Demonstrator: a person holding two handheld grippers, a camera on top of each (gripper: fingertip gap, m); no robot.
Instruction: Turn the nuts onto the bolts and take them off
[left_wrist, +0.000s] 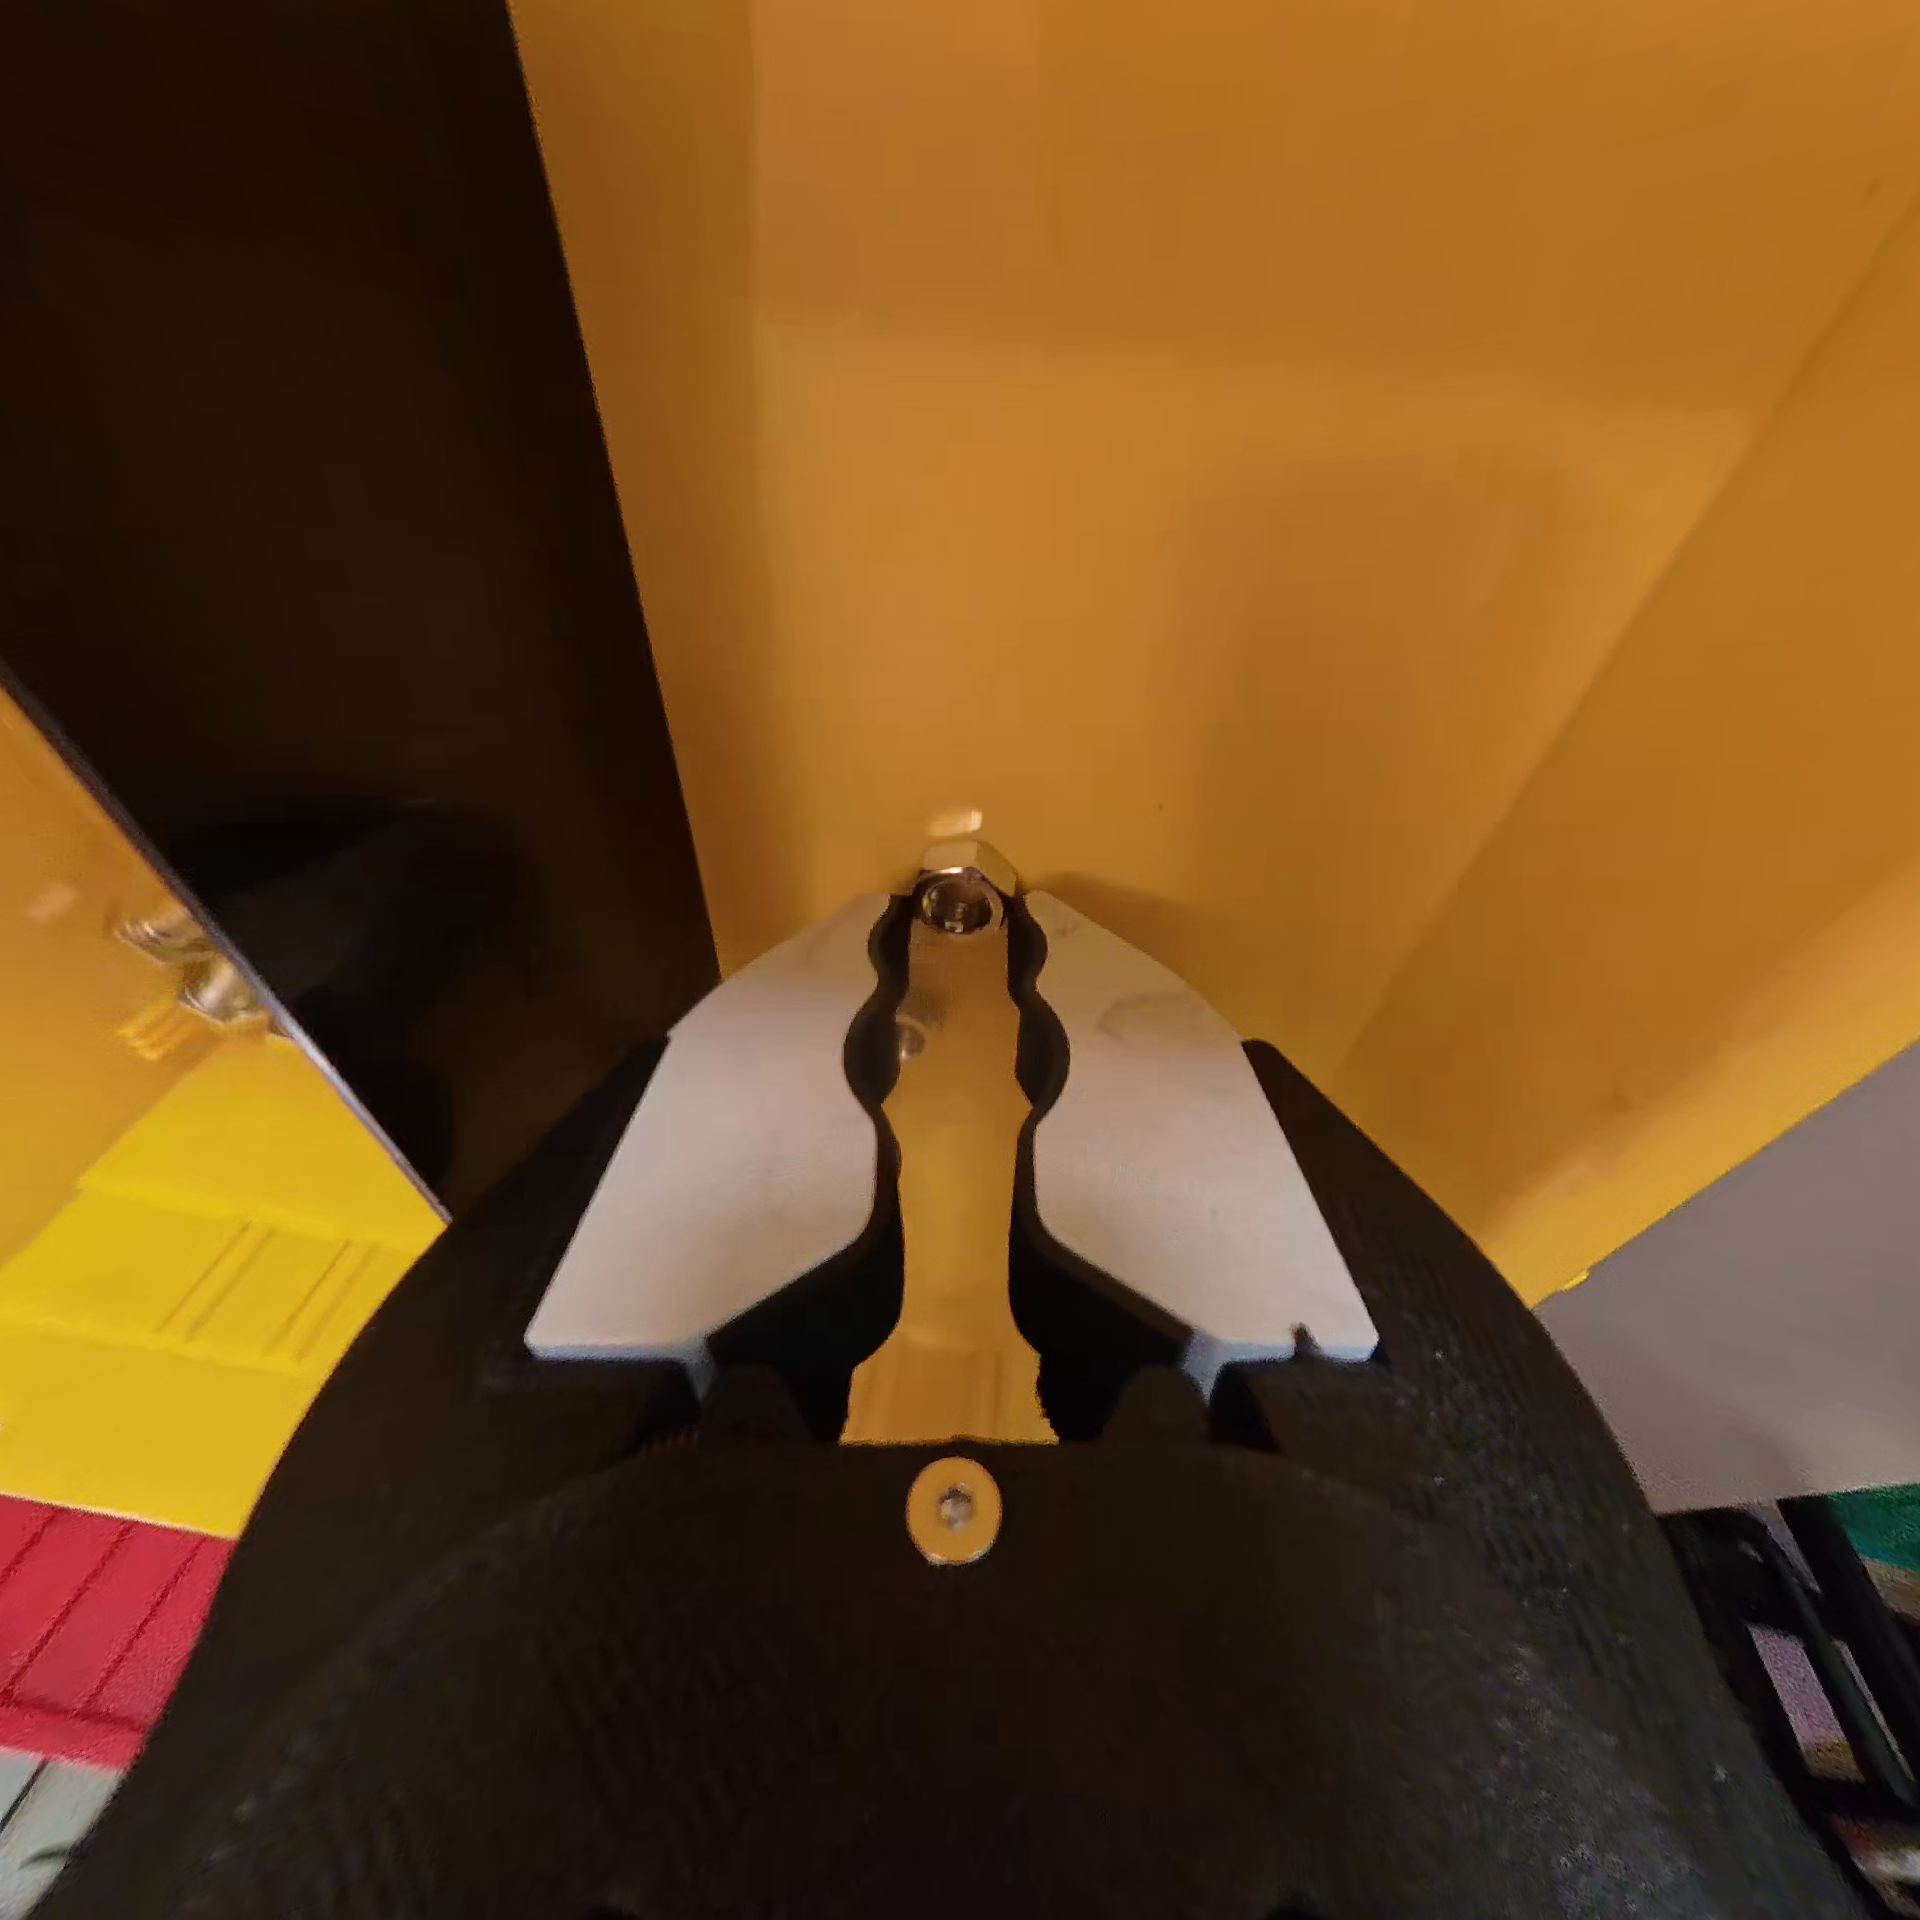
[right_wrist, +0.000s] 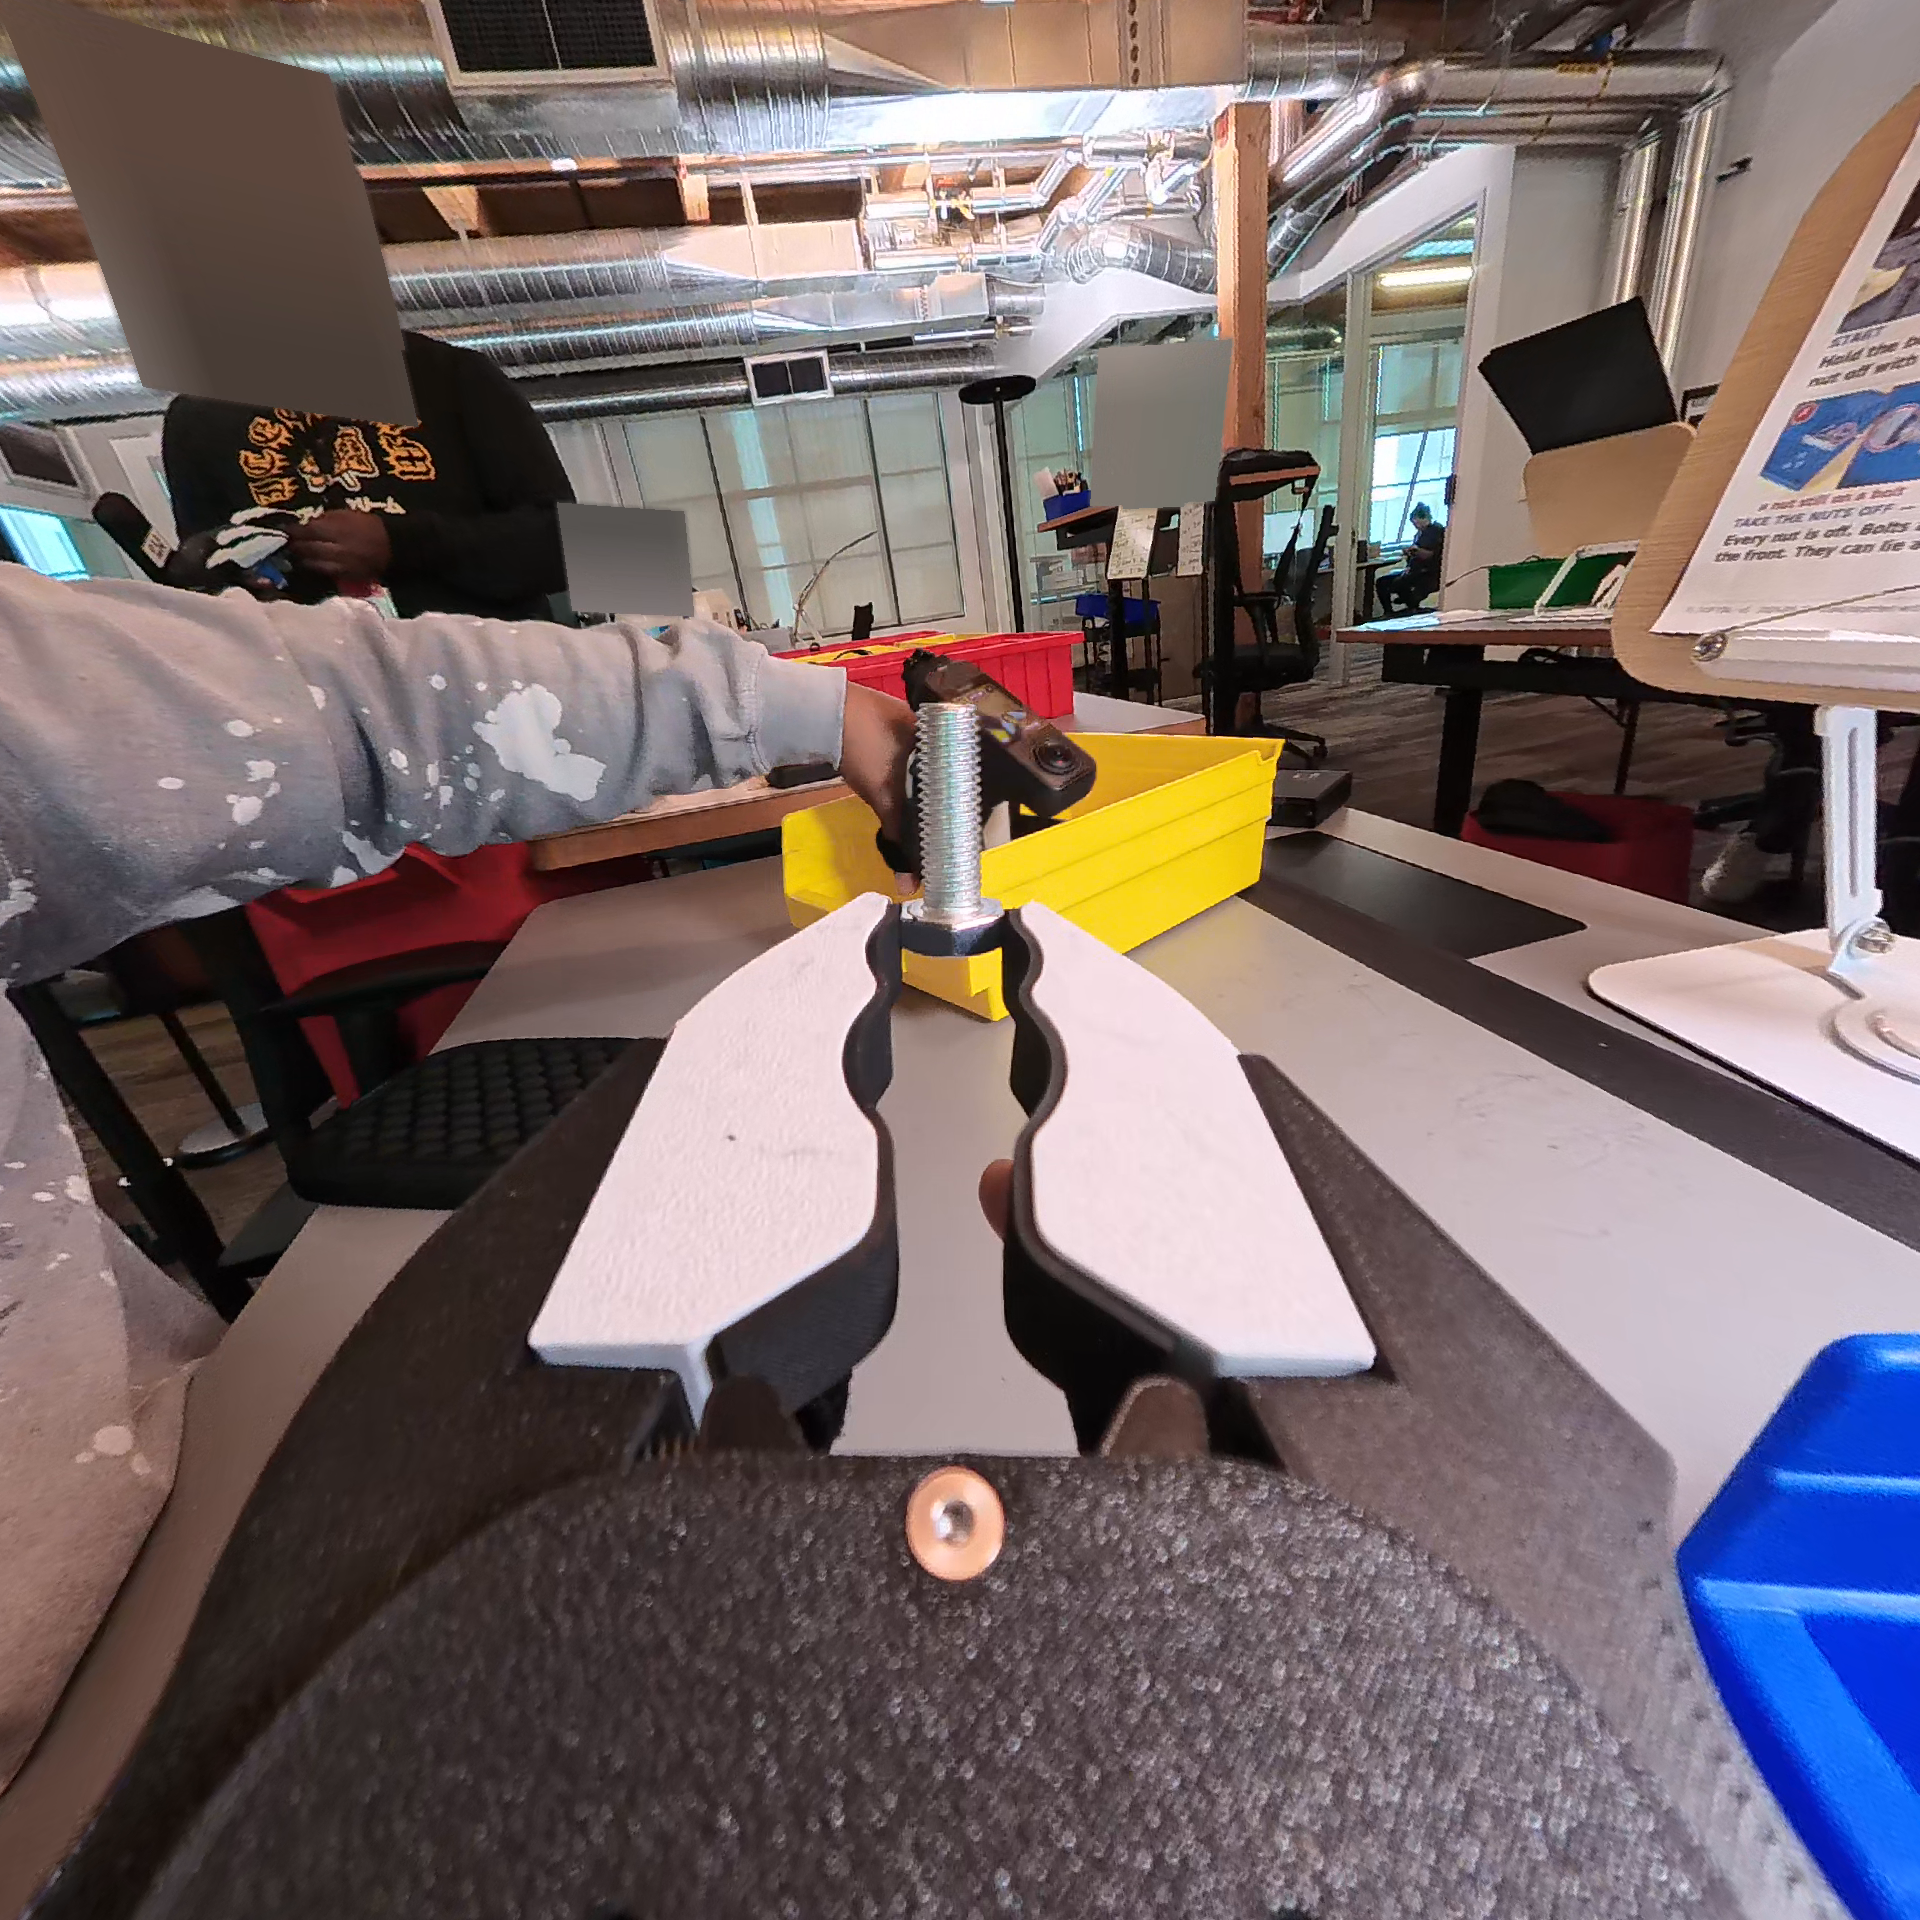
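Right gripper (right_wrist: 951, 925): two white, grainy fingers (right_wrist: 769, 1143) with wavy black inner pads, clamped at the tips on the head of a bolt (right_wrist: 949, 821). Bolt: silvery metal, threaded shank standing upright above the fingertips, head down between them; no nut on the visible thread.

Left gripper (left_wrist: 958, 906): same make, tips closed on a small shiny hexagonal nut (left_wrist: 958, 896), seen end-on with its round hole facing the camera. It is down inside a yellow bin (left_wrist: 1143, 520), smooth plastic walls all round, nut close to the floor of it. A second small metal piece (left_wrist: 914, 1039) lies on the bin floor between the fingers, too small to identify.

Seen from the right wrist: yellow bin (right_wrist: 1143, 831) on a grey table (right_wrist: 1403, 1195), rectangular, ribbed rim; a paint-speckled grey sleeve (right_wrist: 416, 717) reaching into it; blue bin (right_wrist: 1829, 1610) at the near right corner; red bin (right_wrist: 987, 660) behind; document stand (right_wrist: 1829, 810), white base, at the right
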